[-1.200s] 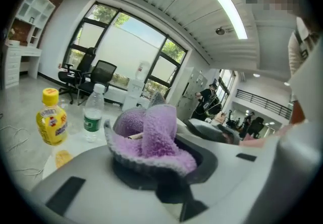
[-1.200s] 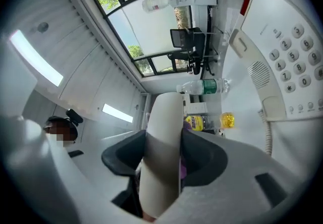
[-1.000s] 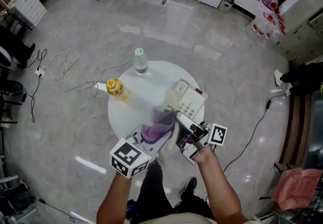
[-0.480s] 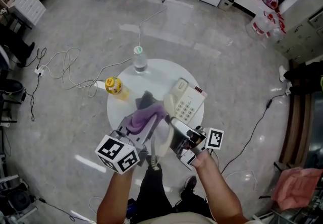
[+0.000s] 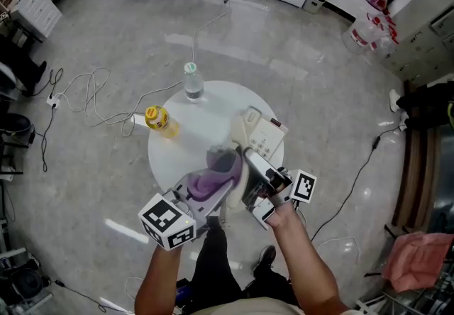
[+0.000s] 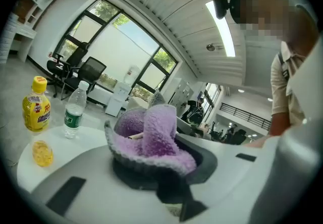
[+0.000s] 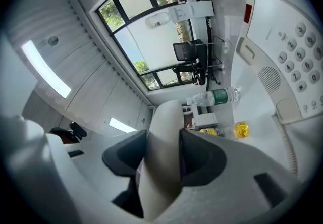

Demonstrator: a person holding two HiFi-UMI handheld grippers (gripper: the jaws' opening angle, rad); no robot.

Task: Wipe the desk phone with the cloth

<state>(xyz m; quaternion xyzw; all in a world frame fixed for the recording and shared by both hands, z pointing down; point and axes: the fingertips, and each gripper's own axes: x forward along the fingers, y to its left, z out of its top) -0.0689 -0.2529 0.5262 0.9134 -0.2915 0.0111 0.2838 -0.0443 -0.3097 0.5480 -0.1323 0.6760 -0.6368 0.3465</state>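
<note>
The right gripper (image 7: 162, 167) is clamped at a middling width on the pale handset (image 7: 164, 122), lifted off the phone base (image 5: 264, 137), which sits at the right side of the round table (image 5: 191, 129). The left gripper (image 6: 159, 167) is closed on the bunched purple cloth (image 6: 151, 137). In the head view the cloth lies against the handset just in front of the person, above the table's near edge. The main risk is the handset itself: it is smooth and rounded, held across its narrow body by two pads only, so a firm rub from the cloth could twist it in the grip or push it out altogether (it would probably drop to the table edge or the floor). The coiled cord (image 7: 285, 137) is the second worry. If the handset is pulled further towards the person, the cord may tighten and drag the light base across the table, perhaps off it. The cloth is gripped as a loose wad, so a hard stroke could tug it free from the jaws, or let bare jaw plastic scrape the handset instead. The water bottle (image 5: 190, 84) and the yellow bottle (image 5: 157, 120) stand well apart on the far and left sides — a wide swing of the left arm is the only thing likely to tip them.
</note>
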